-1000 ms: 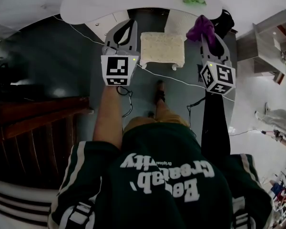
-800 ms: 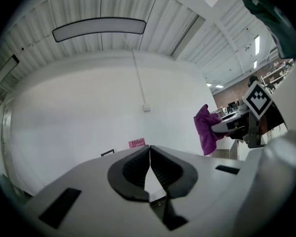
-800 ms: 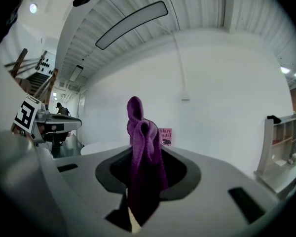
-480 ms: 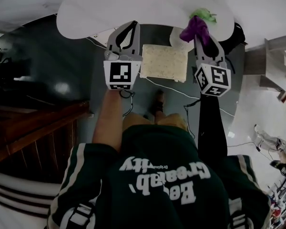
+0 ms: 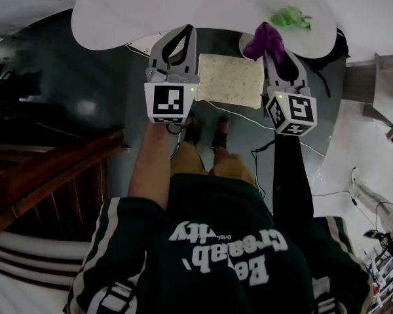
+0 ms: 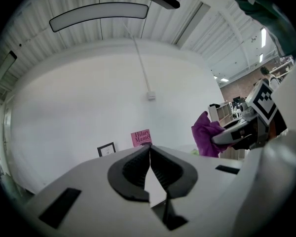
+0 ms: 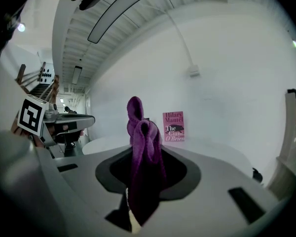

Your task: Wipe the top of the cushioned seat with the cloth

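The cushioned seat point(image 5: 230, 80) is a cream square stool on the dark floor, lying between my two grippers in the head view. My right gripper point(image 5: 276, 52) hangs at its right edge, shut on a purple cloth point(image 5: 266, 40) that bunches up past the fingertips. In the right gripper view the cloth point(image 7: 143, 154) stands up between the jaws. My left gripper point(image 5: 179, 43) hovers at the seat's left edge; its jaws meet at the tips point(image 6: 150, 150) with nothing in them. Both grippers point level toward the wall, above the seat.
A white round table point(image 5: 150, 12) lies just beyond the seat, with a green cloth point(image 5: 291, 17) on it. A pink book point(image 7: 173, 126) and a small frame point(image 6: 106, 149) lean on the wall. White cables point(image 5: 249, 113) cross the floor. A wooden staircase point(image 5: 46, 175) is at the left.
The seat has come nearer and now sits between the grippers; the person's feet have stepped up to it. The cloth stays in the right gripper.
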The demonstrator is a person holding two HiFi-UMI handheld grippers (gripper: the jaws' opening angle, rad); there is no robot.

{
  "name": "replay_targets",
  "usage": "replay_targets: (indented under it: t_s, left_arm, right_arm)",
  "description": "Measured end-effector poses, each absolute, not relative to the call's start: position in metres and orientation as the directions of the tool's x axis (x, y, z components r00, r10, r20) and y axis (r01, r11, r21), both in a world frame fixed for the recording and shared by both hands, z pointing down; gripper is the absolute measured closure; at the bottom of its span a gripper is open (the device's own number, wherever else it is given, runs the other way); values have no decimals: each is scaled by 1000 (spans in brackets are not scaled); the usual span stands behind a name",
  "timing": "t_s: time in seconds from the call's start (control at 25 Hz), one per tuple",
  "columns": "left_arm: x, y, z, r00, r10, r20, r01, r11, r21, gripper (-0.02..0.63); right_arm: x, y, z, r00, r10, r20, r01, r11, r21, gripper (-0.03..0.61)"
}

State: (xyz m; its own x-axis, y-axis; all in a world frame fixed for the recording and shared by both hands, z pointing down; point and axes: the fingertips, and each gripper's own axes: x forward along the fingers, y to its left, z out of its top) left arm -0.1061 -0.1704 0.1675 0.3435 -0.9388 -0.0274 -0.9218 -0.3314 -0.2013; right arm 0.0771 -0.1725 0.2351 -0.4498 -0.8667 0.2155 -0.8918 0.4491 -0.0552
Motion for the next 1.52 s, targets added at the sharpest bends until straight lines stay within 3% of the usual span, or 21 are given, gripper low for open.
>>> replay_targets:
  t_s: [0.28,0.48,0.88,1.08,1.24,1.4,1.52]
  left_arm:
    - [-121,-189,204,369,-928,-57,-917,-353,-184,597]
    - [-125,-205,248,408,-913,-9,-881,-392,-264,597]
    - [-145,-242,324,460,-885,62,-861,-463,-212,597]
    - [-154,-252,355,472,-880,61,-871,-476,-124,597]
    - [-156,-262,372,481,-871,98,-859,-491,-142,597]
    - [-158,-273,382,479,-872,97,-862,-489,-132,597]
    - [-159,-279,393,485,-869,100,-861,-495,-120,597]
  right_arm:
    - [41,-188,287,-474,-837,275,-878,473,-72,463]
    - [18,-202,341,-470,-805,362,-875,479,-72,463]
    - [-31,-230,459,-497,-697,517,-864,455,-218,463]
    - [-50,-234,523,-488,-611,623,-867,423,-265,457]
    - [-56,-237,578,-476,-528,703,-876,354,-327,459]
    - [-56,-248,610,-481,-523,703,-876,250,-414,469]
    - [-59,-250,634,-461,-483,745,-887,282,-366,476]
